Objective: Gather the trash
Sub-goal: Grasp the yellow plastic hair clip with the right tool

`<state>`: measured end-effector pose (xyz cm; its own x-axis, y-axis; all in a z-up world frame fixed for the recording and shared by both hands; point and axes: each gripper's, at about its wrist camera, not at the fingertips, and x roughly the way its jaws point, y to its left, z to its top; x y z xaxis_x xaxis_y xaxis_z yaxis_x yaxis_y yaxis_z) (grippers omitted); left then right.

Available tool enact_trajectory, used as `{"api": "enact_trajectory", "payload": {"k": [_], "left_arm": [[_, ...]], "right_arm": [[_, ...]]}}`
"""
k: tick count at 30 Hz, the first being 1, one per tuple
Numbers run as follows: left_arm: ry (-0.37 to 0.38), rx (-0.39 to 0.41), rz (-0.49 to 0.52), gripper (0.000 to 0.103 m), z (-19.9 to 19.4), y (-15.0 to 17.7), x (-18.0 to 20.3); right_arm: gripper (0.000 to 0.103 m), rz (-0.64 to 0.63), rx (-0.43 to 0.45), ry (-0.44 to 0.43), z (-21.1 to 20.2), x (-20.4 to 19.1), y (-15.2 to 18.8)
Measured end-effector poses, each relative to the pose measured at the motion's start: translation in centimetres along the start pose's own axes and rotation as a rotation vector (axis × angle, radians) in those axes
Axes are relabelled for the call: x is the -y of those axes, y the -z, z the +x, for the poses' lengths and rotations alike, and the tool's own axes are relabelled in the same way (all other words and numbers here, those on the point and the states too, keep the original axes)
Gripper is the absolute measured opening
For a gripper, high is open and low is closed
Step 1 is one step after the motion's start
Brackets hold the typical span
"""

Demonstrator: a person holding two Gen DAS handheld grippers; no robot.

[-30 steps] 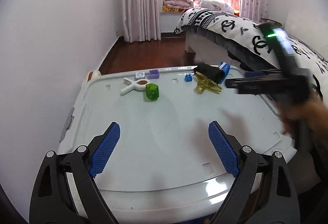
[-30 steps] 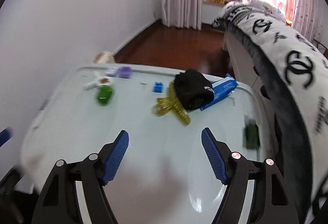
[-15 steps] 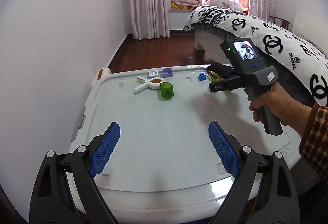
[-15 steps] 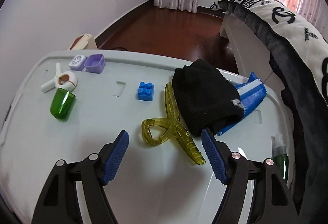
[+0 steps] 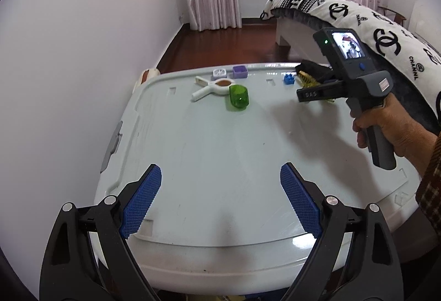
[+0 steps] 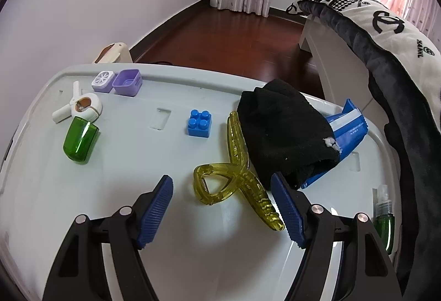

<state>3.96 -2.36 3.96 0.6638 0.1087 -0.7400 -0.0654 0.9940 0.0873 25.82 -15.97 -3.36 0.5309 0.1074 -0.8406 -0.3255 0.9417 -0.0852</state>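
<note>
On the pale grey lid lie a yellow hair claw, a black cloth over a blue packet, a blue brick, a green cap, a white clip and two purple boxes. My right gripper is open, its jaws on either side of the near end of the claw. My left gripper is open and empty over the near part of the lid. The right gripper's body shows at the right of the left wrist view.
A small green spray bottle stands at the lid's right edge. A bed with a black-and-white cover runs along the right. A white wall is on the left, with wooden floor beyond the lid.
My right gripper has moved forward and down toward the yellow claw, which now sits between its open jaws. My left gripper has stayed nearly still and open.
</note>
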Motion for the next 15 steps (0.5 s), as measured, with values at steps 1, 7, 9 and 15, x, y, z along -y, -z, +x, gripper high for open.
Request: {"api": "enact_trajectory", "payload": {"k": [1, 7, 9, 15], "left_arm": [[-0.002, -0.006, 0.000, 0.086, 0.1, 0.0, 0.0], [-0.002, -0.036, -0.009, 0.086, 0.6, 0.1, 0.0], [-0.004, -0.042, -0.004, 0.086, 0.7, 0.2, 0.1], [-0.007, -0.055, 0.003, 0.086, 1.0, 0.1, 0.4]], "right_arm": [[0.072, 0.002, 0.000, -0.002, 0.1, 0.0, 0.0], [0.072, 0.006, -0.008, -0.004, 0.6, 0.1, -0.1], [0.072, 0.003, -0.011, -0.001, 0.8, 0.0, -0.1], [0.053, 0.002, -0.031, -0.004, 1.5, 0.0, -0.6]]}}
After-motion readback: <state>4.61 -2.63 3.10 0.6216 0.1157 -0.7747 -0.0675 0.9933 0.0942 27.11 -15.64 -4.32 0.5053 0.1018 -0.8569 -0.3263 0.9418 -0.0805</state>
